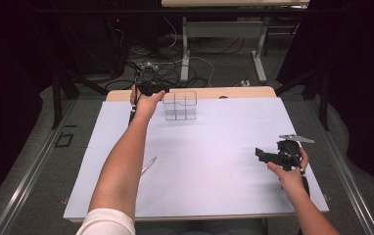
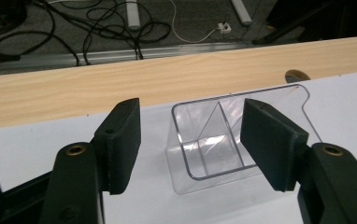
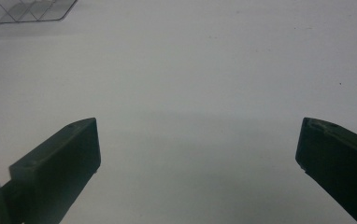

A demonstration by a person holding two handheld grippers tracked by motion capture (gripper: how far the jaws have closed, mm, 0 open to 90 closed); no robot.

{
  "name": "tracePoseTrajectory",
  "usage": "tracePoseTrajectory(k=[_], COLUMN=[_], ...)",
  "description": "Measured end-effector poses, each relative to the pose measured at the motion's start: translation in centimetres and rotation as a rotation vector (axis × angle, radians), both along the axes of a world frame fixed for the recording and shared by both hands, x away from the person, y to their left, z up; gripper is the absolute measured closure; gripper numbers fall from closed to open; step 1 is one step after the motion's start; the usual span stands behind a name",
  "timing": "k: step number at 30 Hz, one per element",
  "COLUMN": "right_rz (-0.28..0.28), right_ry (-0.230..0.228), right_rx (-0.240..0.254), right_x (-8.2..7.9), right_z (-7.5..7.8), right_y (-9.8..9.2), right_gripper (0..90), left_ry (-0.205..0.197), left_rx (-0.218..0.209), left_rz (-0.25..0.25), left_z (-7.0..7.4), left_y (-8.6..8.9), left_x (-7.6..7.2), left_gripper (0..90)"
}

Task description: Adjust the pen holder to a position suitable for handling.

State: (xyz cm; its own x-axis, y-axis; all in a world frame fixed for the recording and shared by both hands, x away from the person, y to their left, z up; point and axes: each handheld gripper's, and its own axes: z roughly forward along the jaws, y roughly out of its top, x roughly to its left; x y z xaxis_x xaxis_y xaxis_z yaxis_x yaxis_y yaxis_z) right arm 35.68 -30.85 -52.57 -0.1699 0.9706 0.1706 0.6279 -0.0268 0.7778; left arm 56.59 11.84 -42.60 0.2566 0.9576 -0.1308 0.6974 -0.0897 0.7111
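A clear plastic box [image 1: 180, 105] with inner dividers stands near the far edge of the white table cover [image 1: 209, 161]. My left gripper [image 1: 151, 87] hovers at the box's left side, held by an outstretched arm. In the left gripper view the clear box [image 2: 214, 144] lies just beyond and between the spread jaws of my left gripper [image 2: 193, 140], which is open and empty. My right gripper [image 1: 263, 154] is held at the table's right side, open, pointing left. In the right gripper view my right gripper [image 3: 197, 154] has its jaws wide apart over bare cover, and the box [image 3: 32, 9] sits far off at top left.
A thin pale stick [image 1: 148, 165] lies on the cover beside the left forearm. A bare wooden strip [image 2: 167, 84] of the table edge runs behind the box. Cables [image 1: 175, 73] and desk legs stand on the floor beyond.
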Motion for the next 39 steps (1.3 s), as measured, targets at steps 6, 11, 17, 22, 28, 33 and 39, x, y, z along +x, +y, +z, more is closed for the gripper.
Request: tracePoseTrajectory(k=[6, 11, 17, 22, 28, 33, 39], right_rz=[0.000, 0.005, 0.006, 0.007, 0.012, 0.011, 0.011], right_ry=[0.003, 0.006, 0.010, 0.016, 0.013, 0.011, 0.013], right_rx=[0.003, 0.007, 0.004, 0.005, 0.004, 0.009, 0.009], right_x=[0.0, 0.1, 0.1, 0.1, 0.1, 0.1, 0.1], right_z=[0.0, -0.1, -0.2, -0.3, -0.2, -0.2, -0.2], right_y=[0.0, 0.1, 0.1, 0.1, 0.2, 0.1, 0.0], right_gripper=[0.0, 0.0, 0.0, 0.0, 0.0, 0.0, 0.0], left_ry=[0.029, 0.061, 0.124, 0.137, 0.164, 0.202, 0.232], left_rx=[-0.001, -0.009, -0.008, 0.001, 0.001, -0.007, -0.026], left_rz=[0.021, 0.033, 0.053, 0.056, 0.048, 0.048, 0.043], left_z=[-0.4, -0.8, -1.1, -1.1, -1.1, -1.5, -1.9], left_y=[0.1, 0.4, 0.6, 0.2, -0.2, -0.1, -0.2], left_x=[0.3, 0.7, 1.2, 1.5, 1.9, 2.1, 2.2], left_gripper=[42.8, 45.3, 48.8, 51.2, 56.6, 62.3, 67.5])
